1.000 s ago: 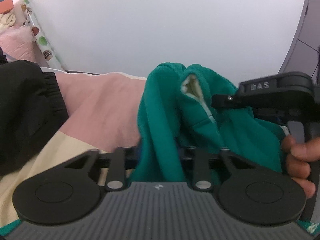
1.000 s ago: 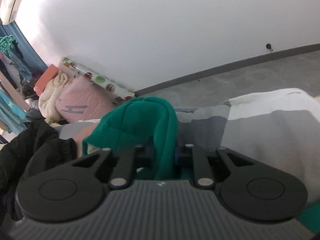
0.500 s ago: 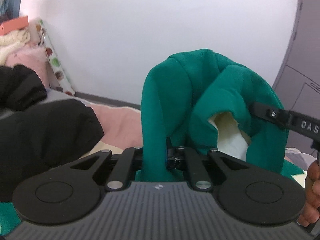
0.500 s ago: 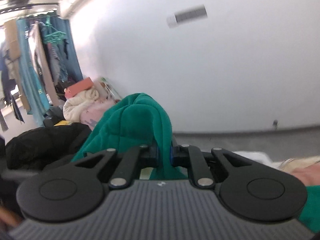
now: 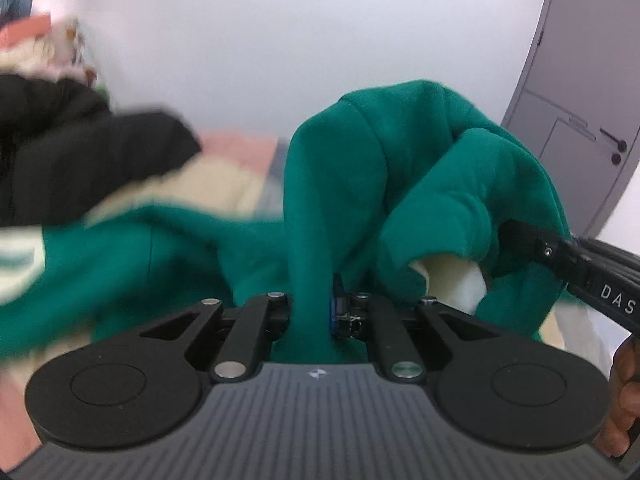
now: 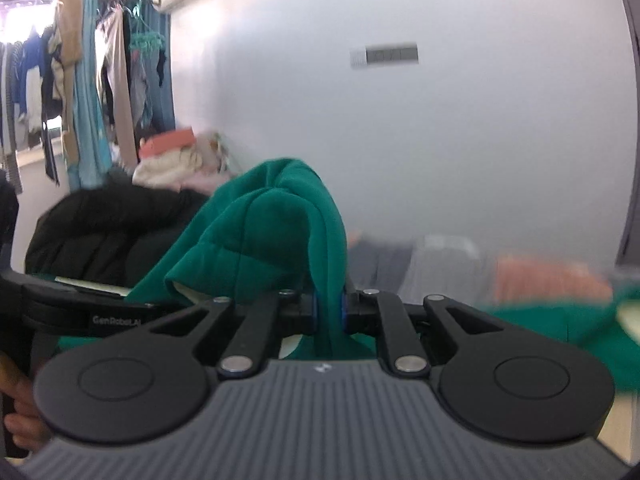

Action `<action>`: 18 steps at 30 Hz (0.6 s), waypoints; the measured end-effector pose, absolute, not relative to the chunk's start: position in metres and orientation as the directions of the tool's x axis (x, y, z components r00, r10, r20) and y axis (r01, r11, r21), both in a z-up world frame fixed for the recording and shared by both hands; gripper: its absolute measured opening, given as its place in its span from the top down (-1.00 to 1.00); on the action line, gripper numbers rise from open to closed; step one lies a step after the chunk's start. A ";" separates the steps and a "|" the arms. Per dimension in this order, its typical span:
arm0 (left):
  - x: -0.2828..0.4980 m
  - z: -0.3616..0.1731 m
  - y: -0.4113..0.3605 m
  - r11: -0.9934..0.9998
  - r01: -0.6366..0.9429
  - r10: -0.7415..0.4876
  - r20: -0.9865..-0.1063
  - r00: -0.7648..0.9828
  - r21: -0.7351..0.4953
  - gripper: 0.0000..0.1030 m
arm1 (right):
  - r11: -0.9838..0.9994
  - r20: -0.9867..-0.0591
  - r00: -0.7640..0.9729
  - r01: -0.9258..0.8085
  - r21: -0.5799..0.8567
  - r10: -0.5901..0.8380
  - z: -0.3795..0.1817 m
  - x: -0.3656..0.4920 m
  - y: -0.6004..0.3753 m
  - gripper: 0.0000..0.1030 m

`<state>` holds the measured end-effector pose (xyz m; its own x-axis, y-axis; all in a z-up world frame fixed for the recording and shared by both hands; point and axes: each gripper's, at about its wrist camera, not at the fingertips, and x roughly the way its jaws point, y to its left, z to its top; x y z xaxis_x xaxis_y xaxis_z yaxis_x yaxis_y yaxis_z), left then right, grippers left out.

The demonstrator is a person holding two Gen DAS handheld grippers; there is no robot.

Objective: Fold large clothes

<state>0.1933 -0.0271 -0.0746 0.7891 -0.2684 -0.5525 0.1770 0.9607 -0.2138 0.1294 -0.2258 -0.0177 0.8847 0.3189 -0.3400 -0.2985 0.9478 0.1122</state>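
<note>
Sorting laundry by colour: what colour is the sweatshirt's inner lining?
Cream, inside the green fleece sweatshirt; clearest in the left wrist view.

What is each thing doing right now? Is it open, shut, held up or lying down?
Left gripper: shut on the green top.
Right gripper: shut on the green top.
Green top: bunched, lifted at both pinched spots, the rest trailing on the bed.
Black jacket: lying in a heap.
Door: shut.

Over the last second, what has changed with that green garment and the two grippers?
Both grippers swung the green garment up and around: the bedding gave way to the wall, a door and a clothes rack. The left gripper pinched tighter. Unchanged: the right gripper still clamps a fold, and the black coat lies alongside.
</note>
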 end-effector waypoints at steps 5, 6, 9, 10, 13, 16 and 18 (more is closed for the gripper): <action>0.151 -0.117 -0.028 0.950 0.175 -0.298 -0.587 0.753 -0.257 0.77 | 0.935 -0.466 0.817 -0.242 0.258 0.340 -0.059 0.104 -0.238 0.71; 0.144 -0.122 -0.027 0.947 0.171 -0.305 -0.587 0.750 -0.273 0.77 | 0.928 -0.497 0.793 -0.230 0.294 0.354 -0.065 0.105 -0.240 0.71; 0.130 -0.128 -0.023 0.943 0.182 -0.315 -0.572 0.757 -0.279 0.77 | 0.918 -0.532 0.763 -0.206 0.338 0.367 -0.075 0.109 -0.247 0.70; 0.126 -0.127 -0.021 0.940 0.190 -0.323 -0.565 0.760 -0.283 0.77 | 0.919 -0.535 0.762 -0.206 0.336 0.366 -0.074 0.111 -0.249 0.70; 0.118 -0.121 -0.010 0.928 0.195 -0.347 -0.554 0.757 -0.316 0.51 | 0.900 -0.528 0.754 -0.195 0.389 0.391 -0.071 0.113 -0.260 0.48; 0.108 -0.110 0.006 0.908 0.182 -0.366 -0.503 0.783 -0.376 -0.20 | 0.881 -0.516 0.749 -0.192 0.433 0.416 -0.066 0.114 -0.265 -0.03; 0.099 -0.103 0.016 0.891 0.183 -0.381 -0.467 0.798 -0.415 -0.24 | 0.868 -0.503 0.748 -0.193 0.457 0.432 -0.064 0.108 -0.266 -0.19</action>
<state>0.0994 0.0158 -0.1025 0.7977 -0.3814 -0.4672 0.1828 0.8911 -0.4154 0.1083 -0.2660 -0.0645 0.7483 0.4319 -0.5035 -0.1932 0.8680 0.4575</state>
